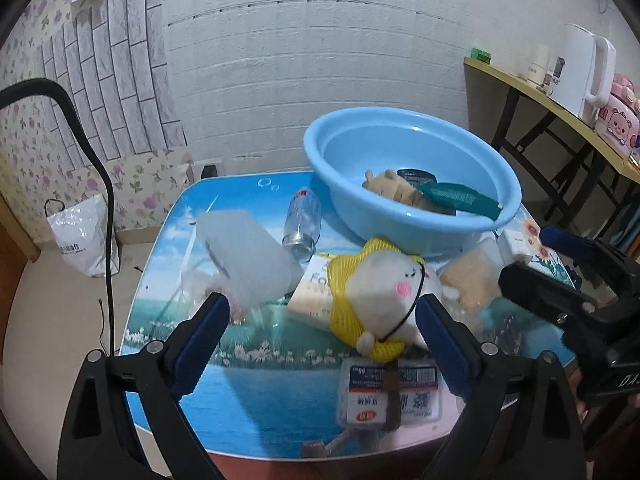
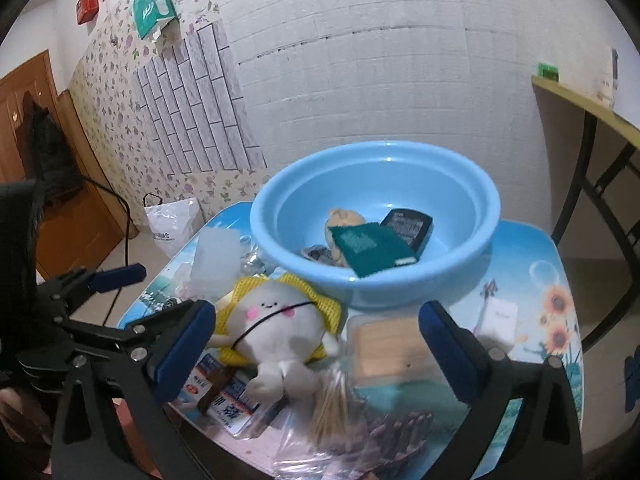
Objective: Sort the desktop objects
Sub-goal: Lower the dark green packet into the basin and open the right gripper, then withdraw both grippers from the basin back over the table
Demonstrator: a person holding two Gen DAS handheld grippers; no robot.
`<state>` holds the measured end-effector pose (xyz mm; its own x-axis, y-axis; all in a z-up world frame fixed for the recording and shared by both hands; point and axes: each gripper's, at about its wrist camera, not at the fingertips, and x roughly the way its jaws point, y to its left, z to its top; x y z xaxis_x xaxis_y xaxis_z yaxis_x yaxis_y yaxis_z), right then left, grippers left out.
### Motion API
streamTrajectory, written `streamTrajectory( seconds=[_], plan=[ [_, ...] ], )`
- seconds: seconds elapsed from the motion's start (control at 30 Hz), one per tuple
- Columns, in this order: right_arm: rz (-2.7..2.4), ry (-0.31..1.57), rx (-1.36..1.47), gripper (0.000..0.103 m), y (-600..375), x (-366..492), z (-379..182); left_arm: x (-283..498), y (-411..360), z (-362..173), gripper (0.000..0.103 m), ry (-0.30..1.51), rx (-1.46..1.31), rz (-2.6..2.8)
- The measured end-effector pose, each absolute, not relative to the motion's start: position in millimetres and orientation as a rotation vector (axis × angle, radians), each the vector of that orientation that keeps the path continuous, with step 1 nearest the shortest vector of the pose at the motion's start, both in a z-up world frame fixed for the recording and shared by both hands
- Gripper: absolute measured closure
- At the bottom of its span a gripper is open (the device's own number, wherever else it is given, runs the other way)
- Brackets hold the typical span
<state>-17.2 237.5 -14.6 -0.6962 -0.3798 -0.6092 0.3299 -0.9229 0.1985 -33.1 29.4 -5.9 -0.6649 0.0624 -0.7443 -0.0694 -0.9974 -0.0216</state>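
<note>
Here the left gripper (image 1: 322,320) hangs with jaws spread, nothing between them, over the table (image 1: 256,396). The plush toy (image 1: 384,296) lies just before the blue basin (image 1: 408,184). Further right, the right gripper (image 2: 316,340) is likewise spread wide, empty, around the toy.

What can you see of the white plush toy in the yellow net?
The white plush toy is round and soft, with a small face, pink cheeks and a thin black cord across it. A yellow net wraps it. It lies tilted on the table's clutter in front of the blue basin, resting on a packet. No hand-held gripper holds it.
</note>
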Motion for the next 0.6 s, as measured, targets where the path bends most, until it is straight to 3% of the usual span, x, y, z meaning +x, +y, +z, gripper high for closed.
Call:
streamTrajectory(
  seconds=[0.07,0.6],
  plan=[
    [-2.6,-0.041,0.916,0.0,233,-11,-11,-30,29,-6,0.0,0.021,-1.239,2.811],
    [-2.705,0.007,0.869,0.0,228,29,-8,-8,21,-8,0.0,0.002,-1.164,2.851]
  ],
)
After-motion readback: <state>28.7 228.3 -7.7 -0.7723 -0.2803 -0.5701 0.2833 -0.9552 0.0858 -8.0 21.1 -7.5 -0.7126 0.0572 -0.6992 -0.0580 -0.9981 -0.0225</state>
